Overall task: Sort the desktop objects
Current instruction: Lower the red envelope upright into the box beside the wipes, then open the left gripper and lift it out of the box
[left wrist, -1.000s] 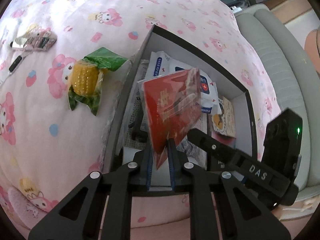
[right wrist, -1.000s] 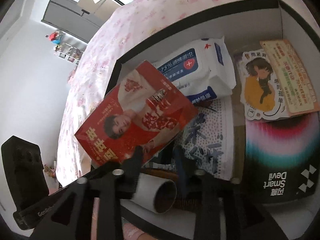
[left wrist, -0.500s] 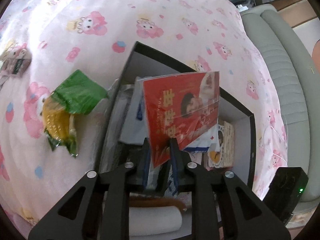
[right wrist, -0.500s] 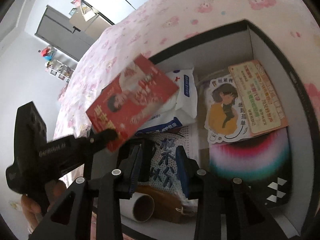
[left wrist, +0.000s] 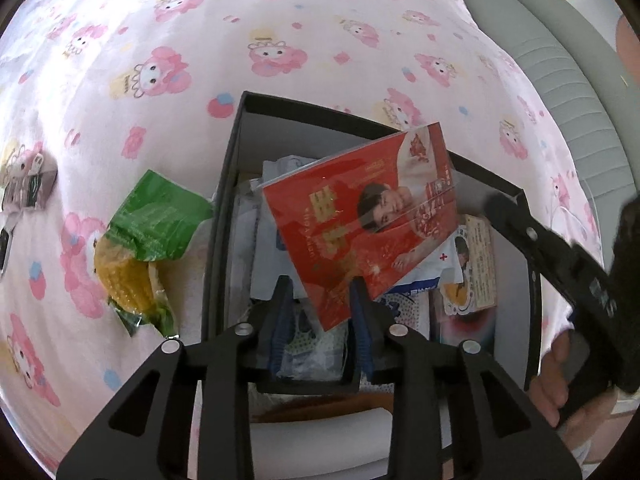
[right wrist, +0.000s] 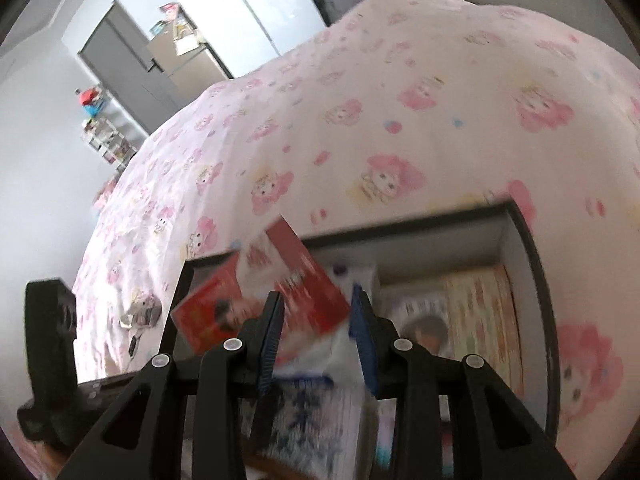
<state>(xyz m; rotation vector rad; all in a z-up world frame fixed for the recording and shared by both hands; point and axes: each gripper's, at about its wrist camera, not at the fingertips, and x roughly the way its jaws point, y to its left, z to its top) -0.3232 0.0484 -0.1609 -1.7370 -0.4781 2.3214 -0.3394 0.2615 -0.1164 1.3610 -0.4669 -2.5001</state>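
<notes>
Left gripper [left wrist: 320, 300]: fingers [left wrist: 280, 312] parted a moderate width, blue pads showing. The red card pack [left wrist: 368, 220] has its lower corner between them; it is nearest the right pad, but whether it touches is unclear, and no clamping shows. The pack is tilted over the black box [left wrist: 228, 216], glossy wrap, with a woman's portrait and yellow characters on red.

Left of the box on the pink cartoon-print cloth [left wrist: 160, 60]: a corn cob in green packaging [left wrist: 140, 248] just beside the box's left wall; further left, near the cloth's left edge, a small dark-and-white item [left wrist: 28, 184], too small to identify.

Inside the box, left to right: white wet-wipes pack [left wrist: 272, 248] under the red pack, dotted fabric pouch [left wrist: 320, 340] below the fingers, anime sticker card [left wrist: 468, 264] at the right side. A white roll [left wrist: 320, 436] lies at the box's near edge. The right gripper's body [left wrist: 560, 264] and the person's hand [left wrist: 560, 384] are at far right.

Right wrist view is motion-blurred. Right gripper [right wrist: 318, 332]: fingers [right wrist: 272, 336] apart at moderate width, nothing between them, hovering over the box's near side. Through the gap sits the red card pack [right wrist: 304, 280], tilted at the box's far-left corner. The left gripper's body [right wrist: 52, 352] is at far left. The box's right wall [right wrist: 536, 280] and the anime sticker card [right wrist: 460, 320] are at right.
</notes>
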